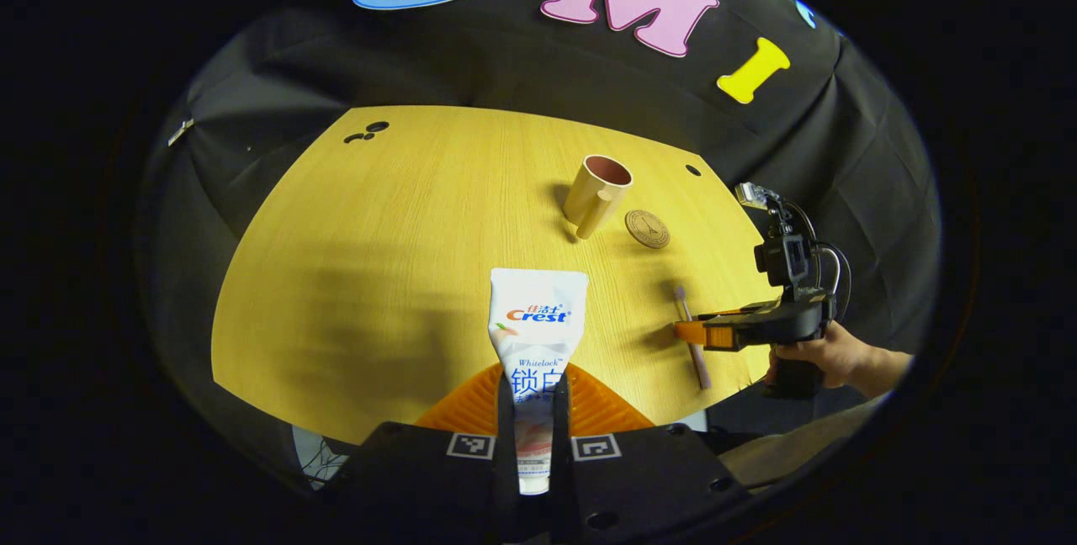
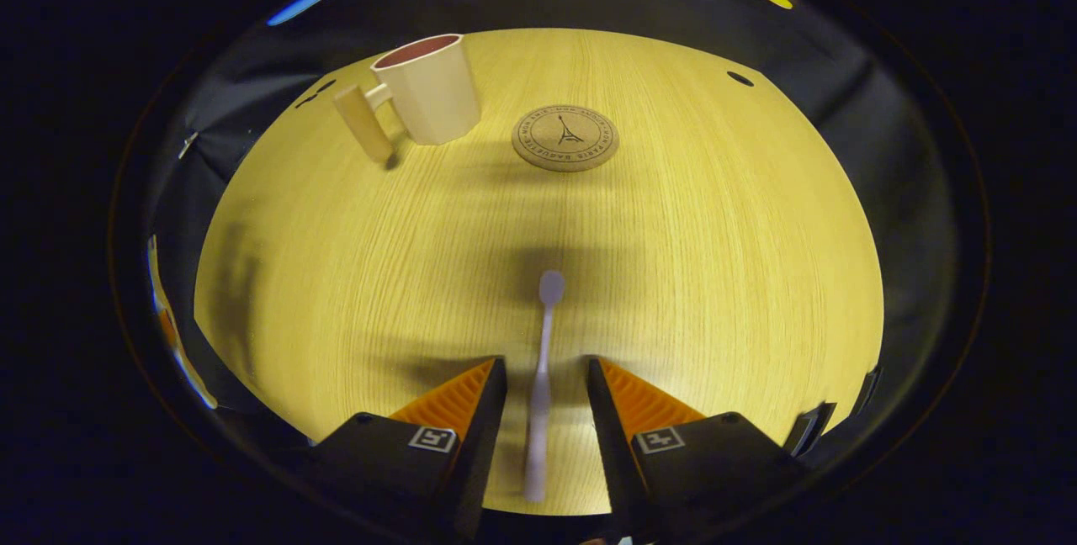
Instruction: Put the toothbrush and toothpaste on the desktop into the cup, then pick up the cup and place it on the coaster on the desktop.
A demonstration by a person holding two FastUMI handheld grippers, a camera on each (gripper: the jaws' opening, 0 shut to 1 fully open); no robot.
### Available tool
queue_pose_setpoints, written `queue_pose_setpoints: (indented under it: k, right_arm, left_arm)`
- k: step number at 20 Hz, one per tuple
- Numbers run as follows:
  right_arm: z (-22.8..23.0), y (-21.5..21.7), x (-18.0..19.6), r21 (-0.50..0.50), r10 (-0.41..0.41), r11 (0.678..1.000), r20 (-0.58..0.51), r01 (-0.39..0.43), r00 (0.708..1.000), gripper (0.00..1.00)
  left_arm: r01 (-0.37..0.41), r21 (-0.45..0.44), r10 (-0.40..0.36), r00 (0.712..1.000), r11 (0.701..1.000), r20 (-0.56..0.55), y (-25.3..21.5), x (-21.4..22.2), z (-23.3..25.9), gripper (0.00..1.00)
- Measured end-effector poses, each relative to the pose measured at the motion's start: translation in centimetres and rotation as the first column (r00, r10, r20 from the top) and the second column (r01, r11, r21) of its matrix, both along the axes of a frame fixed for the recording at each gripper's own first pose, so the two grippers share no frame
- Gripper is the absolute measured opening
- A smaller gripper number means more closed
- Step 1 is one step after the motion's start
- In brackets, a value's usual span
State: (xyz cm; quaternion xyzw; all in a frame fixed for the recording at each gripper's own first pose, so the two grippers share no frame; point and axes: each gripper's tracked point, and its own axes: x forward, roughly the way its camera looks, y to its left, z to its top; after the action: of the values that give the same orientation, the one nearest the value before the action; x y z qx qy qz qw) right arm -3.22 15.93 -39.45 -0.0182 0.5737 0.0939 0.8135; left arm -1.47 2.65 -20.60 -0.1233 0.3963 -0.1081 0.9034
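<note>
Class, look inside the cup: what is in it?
The cup shows only a reddish inner wall near its rim, with neither toothbrush nor toothpaste poking out; its bottom is hidden.

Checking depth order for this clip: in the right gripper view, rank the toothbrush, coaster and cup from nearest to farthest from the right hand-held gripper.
1. Toothbrush: lies on the table between the open fingers of the right hand-held gripper, head pointing away.
2. Coaster: far ahead, slightly right of centre.
3. Cup: ahead and left, handle toward the left. It looks a little farther than the coaster, but the two are close.
</note>
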Motion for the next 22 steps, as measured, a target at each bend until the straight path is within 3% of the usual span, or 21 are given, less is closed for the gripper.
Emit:
queue_pose_setpoints:
  k: [1, 2, 3, 5, 7, 9, 13, 14, 15, 22]
  right_arm:
    - [0.1, 0.0, -0.1, -0.003, 0.015, 1.000, -0.002, -0.015, 1.000, 0.65]
    - [0.1, 0.1, -0.1, -0.009, 0.027, 1.000, 0.001, -0.027, 1.000, 0.54]
    - [0.1, 0.3, -0.2, -0.006, 0.035, 0.999, -0.003, -0.035, 0.999, 0.53]
    - [0.0, 0.4, -0.3, -0.022, 0.043, 0.999, 0.003, -0.043, 0.999, 0.15]
    - [0.1, 0.5, -0.4, -0.025, 0.059, 0.998, 0.012, -0.059, 0.998, 0.10]
    - [0.2, 0.5, -0.5, 0.006, 0.043, 0.999, 0.009, -0.043, 0.999, 0.07]
    - [1.2, 0.7, 0.1, 0.163, -0.064, 0.985, 0.065, 0.053, 0.996, 0.06]
    - [1.9, 0.8, 0.4, 0.198, -0.082, 0.978, 0.099, 0.061, 0.992, 0.06]
    - [2.9, 1.0, 0.7, 0.231, -0.088, 0.971, 0.139, 0.054, 0.986, 0.07]
    - [10.2, 1.9, 1.3, 0.406, -0.108, 0.914, 0.302, -0.025, 0.947, 0.06]
  left_arm:
    - [-0.001, 0.000, 0.001, 1.000, 1.000, -0.001, 0.1, 0.0, 0.0, 0.19]
    - [-0.003, -0.003, 0.003, 1.000, 1.000, -0.002, 0.0, 0.0, -0.2, 0.19]
    - [-0.006, -0.005, 0.006, 1.000, 1.000, -0.005, -0.1, 0.0, -0.2, 0.24]
    - [-0.008, -0.010, 0.008, 1.000, 1.000, -0.004, -0.1, -0.1, -0.1, 0.24]
    - [-0.010, -0.009, 0.010, 1.000, 1.000, 0.001, -0.1, -0.2, 0.2, 0.19]
    - [-0.018, -0.011, 0.018, 1.000, 1.000, 0.011, -0.1, -0.3, 0.6, 0.19]
    - [-0.041, -0.048, 0.043, 0.998, 0.998, 0.047, -0.6, 0.2, 1.8, 0.19]
    - [-0.050, -0.049, 0.053, 0.997, 0.998, 0.064, -0.6, 0.5, 2.1, 0.24]
    - [-0.063, -0.046, 0.067, 0.994, 0.997, 0.090, -0.5, 1.0, 2.8, 0.19]
    - [-0.090, -0.115, 0.118, 0.958, 0.989, 0.261, -2.1, 6.5, 7.7, 0.19]
